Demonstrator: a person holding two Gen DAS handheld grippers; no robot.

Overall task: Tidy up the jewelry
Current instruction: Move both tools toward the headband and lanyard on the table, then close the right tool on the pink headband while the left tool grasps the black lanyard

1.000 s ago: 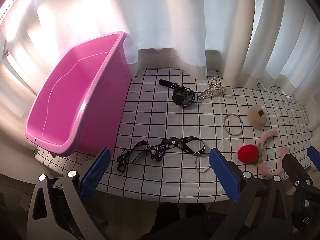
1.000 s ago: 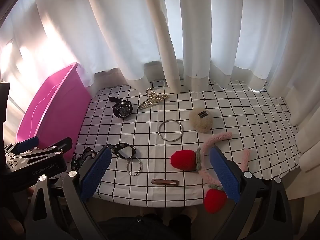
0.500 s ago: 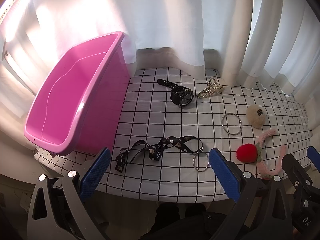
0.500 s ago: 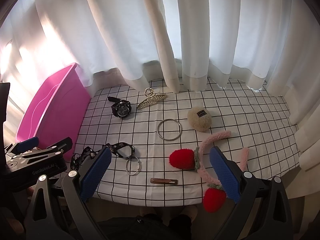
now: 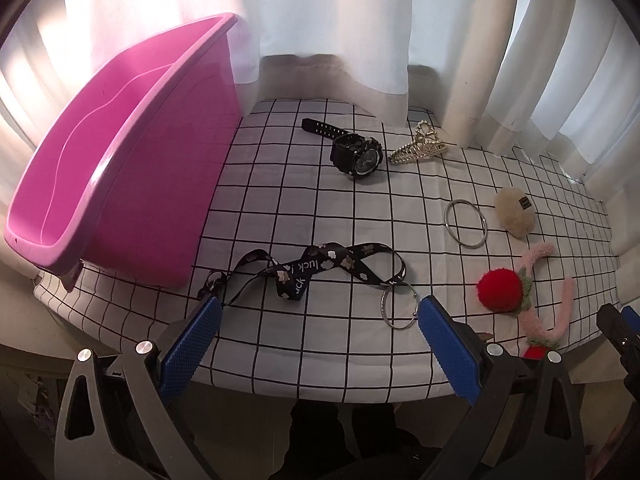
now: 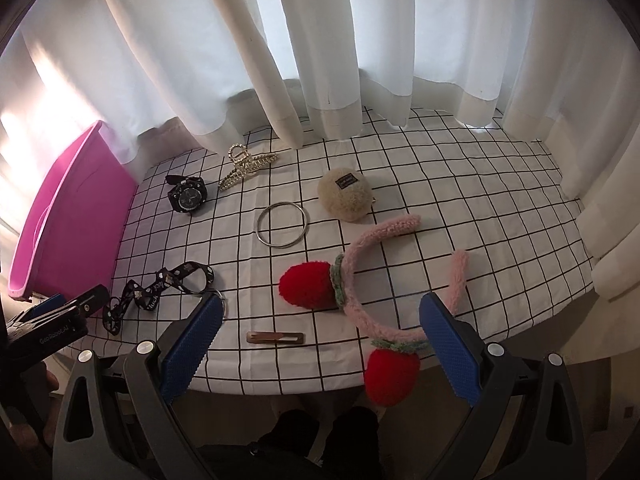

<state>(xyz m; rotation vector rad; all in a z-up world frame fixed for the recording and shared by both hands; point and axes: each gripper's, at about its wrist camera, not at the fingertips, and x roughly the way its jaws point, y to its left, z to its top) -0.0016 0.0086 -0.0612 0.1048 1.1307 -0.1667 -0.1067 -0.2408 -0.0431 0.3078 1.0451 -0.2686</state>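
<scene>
Jewelry scattered on checked worktop (image 6: 440, 184), lanyard (image 5: 320, 270) at 12 o'clock of left gripper (image 5: 318, 334), strawberry headband (image 6: 360, 280) before right gripper (image 6: 320, 334), both grippers spread, empty, pink bin (image 5: 120, 152) at 10 o'clock.

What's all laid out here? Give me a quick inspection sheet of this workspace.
Surface: checked tablecloth, wrinkled.
Job's things: watch, hair claw, bangle, lanyard with ring, strawberry headband, flat hair clip, fluffy beige clip; all outside the pink bin.
Clutter: nothing seen.
Grippers: left gripper and right gripper open, holding nothing.
Cables: nothing seen.
Surroundings: white curtains.
</scene>
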